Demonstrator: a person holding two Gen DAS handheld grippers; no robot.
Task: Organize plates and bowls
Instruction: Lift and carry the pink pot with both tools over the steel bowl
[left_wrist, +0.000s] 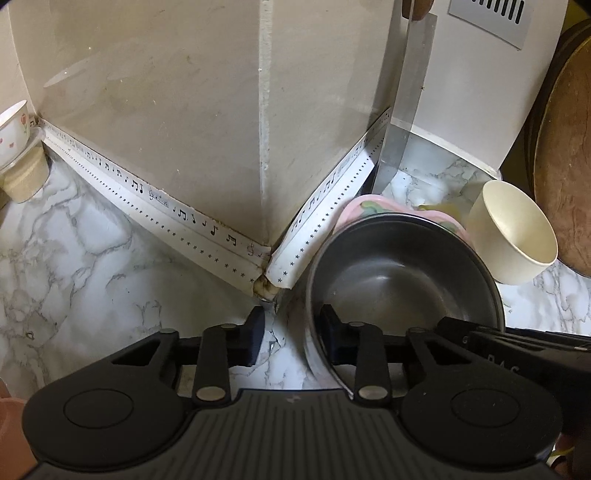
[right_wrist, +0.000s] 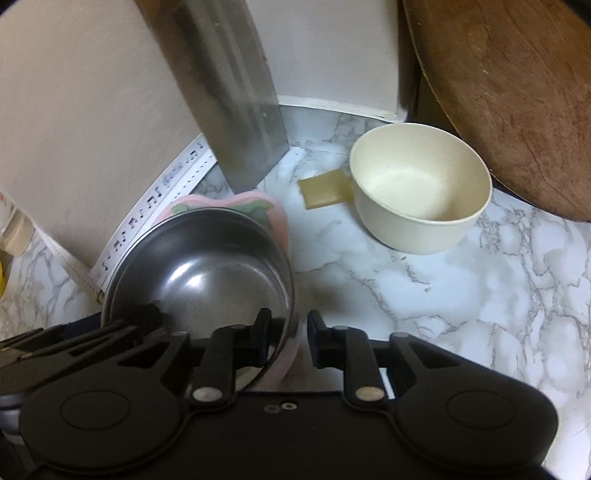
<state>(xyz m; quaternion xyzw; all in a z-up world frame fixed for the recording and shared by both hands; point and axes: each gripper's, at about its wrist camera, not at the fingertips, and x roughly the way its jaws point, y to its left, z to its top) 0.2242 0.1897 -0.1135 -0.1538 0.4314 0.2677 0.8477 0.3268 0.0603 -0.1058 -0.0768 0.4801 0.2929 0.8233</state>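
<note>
Nearest, the steel bowl (right_wrist: 207, 273) sits in a pink plate (right_wrist: 275, 221) on the marble table (right_wrist: 461, 302); the left gripper (left_wrist: 291, 334) and right gripper (right_wrist: 288, 339) each straddle its near rim from opposite sides, fingers spread, one finger (right_wrist: 264, 332) inside the bowl and one outside, not yet pinching. The bowl looks stiff, light and slippery, so I judge the thin rim the best hold, and the plate beneath may be fragile. Beyond the steel bowl stand a cream bowl (right_wrist: 421, 188), a leaning cleaver (right_wrist: 236, 96) and a wooden board (right_wrist: 517, 92).
</note>
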